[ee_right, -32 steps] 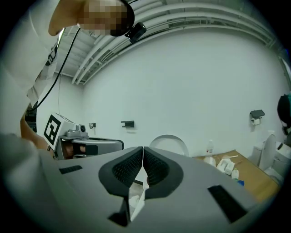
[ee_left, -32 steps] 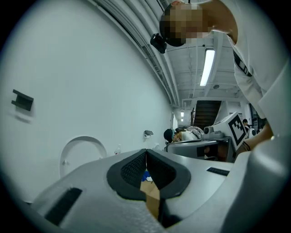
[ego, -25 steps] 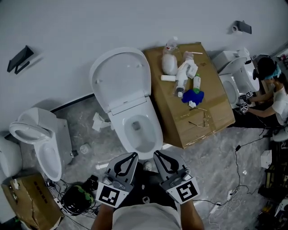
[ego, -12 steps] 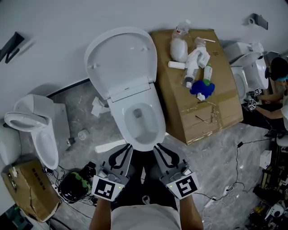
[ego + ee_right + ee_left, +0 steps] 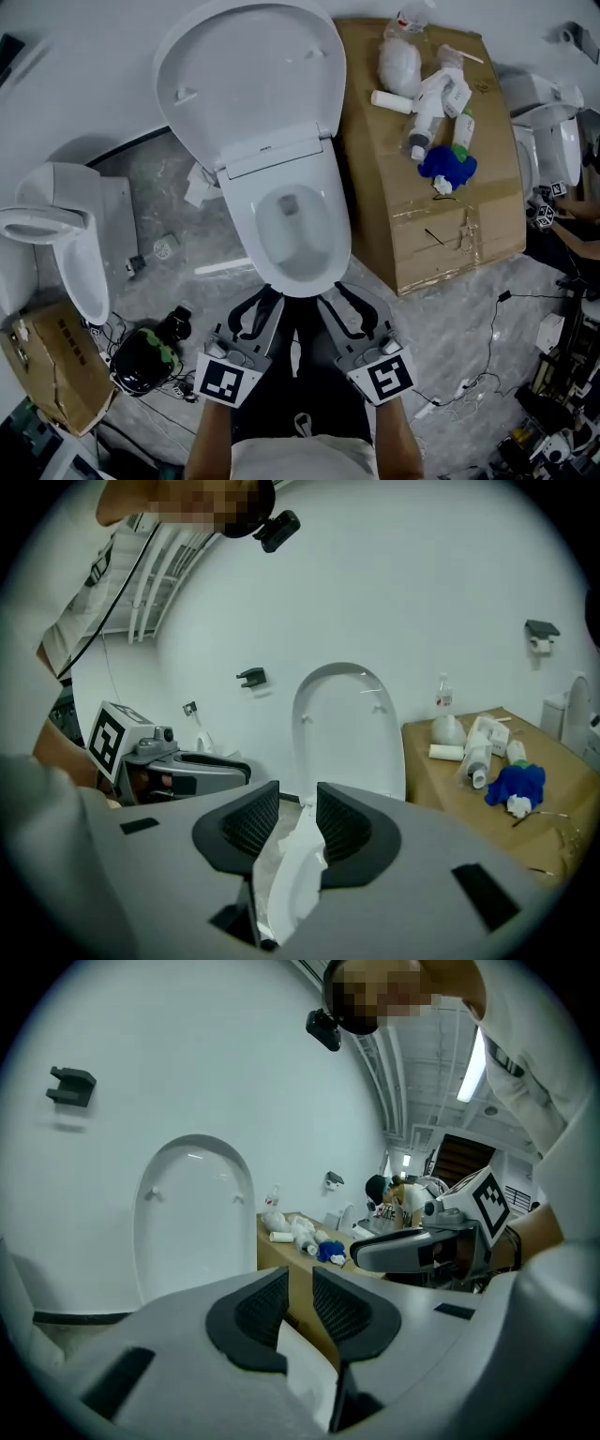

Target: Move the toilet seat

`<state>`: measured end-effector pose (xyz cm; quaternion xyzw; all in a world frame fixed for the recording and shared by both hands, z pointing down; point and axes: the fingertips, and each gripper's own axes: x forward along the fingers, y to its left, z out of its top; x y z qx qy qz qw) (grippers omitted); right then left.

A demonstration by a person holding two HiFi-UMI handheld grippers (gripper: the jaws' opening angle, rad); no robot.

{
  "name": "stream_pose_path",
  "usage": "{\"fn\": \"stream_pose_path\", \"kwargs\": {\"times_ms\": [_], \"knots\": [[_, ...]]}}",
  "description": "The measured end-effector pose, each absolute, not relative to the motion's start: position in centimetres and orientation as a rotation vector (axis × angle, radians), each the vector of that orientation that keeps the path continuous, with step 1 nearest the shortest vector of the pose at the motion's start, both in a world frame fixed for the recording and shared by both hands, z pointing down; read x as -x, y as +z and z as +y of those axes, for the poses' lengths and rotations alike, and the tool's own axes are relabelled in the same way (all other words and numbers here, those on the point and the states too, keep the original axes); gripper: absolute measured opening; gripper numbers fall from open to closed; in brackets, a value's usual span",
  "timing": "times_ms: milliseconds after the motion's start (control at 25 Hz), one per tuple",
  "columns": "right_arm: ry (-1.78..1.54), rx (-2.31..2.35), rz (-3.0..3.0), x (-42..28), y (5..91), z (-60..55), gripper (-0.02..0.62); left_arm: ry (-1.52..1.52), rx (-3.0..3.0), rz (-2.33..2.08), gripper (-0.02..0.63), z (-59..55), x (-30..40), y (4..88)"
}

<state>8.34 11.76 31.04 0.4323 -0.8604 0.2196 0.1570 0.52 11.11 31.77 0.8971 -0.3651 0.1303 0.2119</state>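
A: Toilet seat point(image 5: 330, 246) up or down, from where you stand?

B: Down, flat on the bowl in the middle of the frame. Only the lid point(image 5: 248, 84) stands up, leaning on the wall at the top.

A: And the two tools?

B: Both are at the toilet's front edge, lower centre, side by side. The left gripper point(image 5: 264, 298) has its jaws a narrow gap apart and opening. In the left gripper view a white edge of the toilet shows low in that gap, but the pads aren't pressing on it. The right gripper point(image 5: 337, 298) is much the same: narrow, opening, with the white front rim running through the gap and nothing clamped.

A: Anything close by?

B: A cardboard box point(image 5: 441, 216) just right of the toilet, with white bottles point(image 5: 433, 108) and a blue thing point(image 5: 448, 161) on top. A second toilet point(image 5: 66, 234) stands at the left edge, well apart.
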Motion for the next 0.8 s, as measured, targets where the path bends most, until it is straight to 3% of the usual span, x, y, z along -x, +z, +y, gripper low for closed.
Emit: {"fn": "stream_pose_path", "kwargs": {"times_ms": [800], "knots": [[0.824, -1.256, -2.276, -11.3, 49.9, 13.8, 0.196, 0.498, -2.314, -0.977, 0.181, 13.5, -0.3, 49.9]]}}
